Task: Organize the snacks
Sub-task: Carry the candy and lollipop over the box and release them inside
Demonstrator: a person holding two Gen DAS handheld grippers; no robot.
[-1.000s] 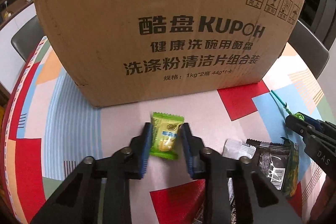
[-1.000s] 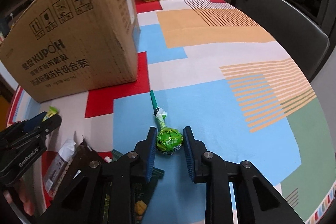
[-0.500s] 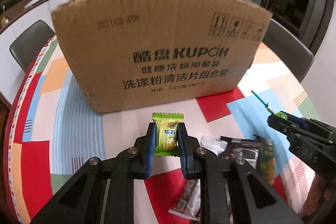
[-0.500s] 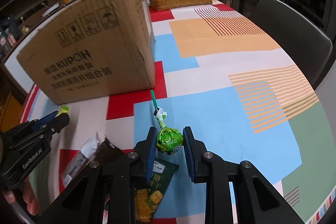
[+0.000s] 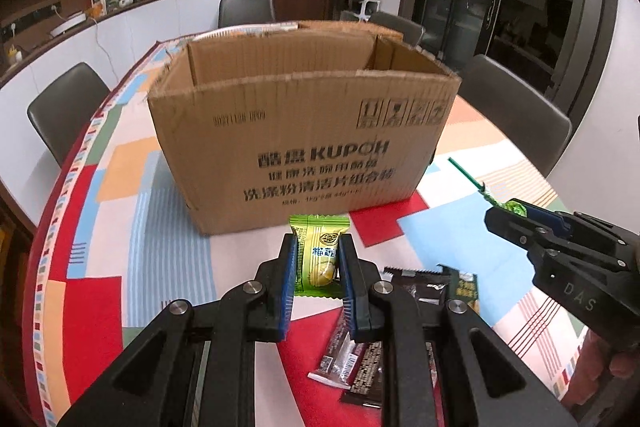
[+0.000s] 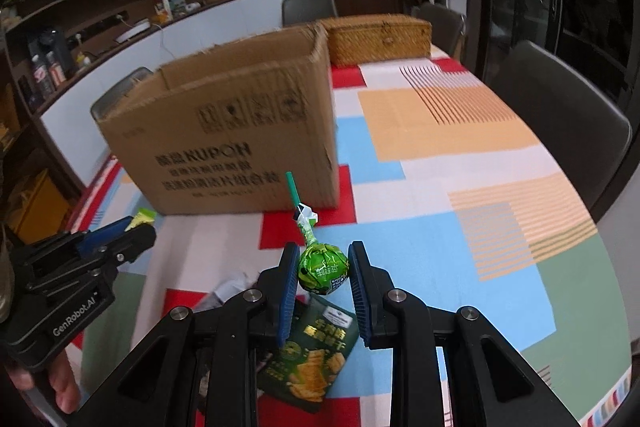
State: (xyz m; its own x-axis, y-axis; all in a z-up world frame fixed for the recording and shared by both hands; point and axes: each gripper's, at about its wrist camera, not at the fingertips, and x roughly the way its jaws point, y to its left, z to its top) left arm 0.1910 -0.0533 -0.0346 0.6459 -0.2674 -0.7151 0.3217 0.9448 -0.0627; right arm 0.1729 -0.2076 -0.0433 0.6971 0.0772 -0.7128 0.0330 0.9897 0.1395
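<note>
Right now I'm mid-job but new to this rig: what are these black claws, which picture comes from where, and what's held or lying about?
There is no robot arm: a person holds a two-finger claw in each hand, with a camera on each looking along its fingers.

In the left view, the left gripper is shut on a green candy packet. The right gripper shows at that view's right edge.

In the right view, the right gripper is shut on a green lollipop, stick pointing away.

Both are lifted above the patterned table. Ahead stands an open cardboard box. Below the claws lie more snacks: a green cracker bag and dark wrappers. A wicker basket sits behind the box.
</note>
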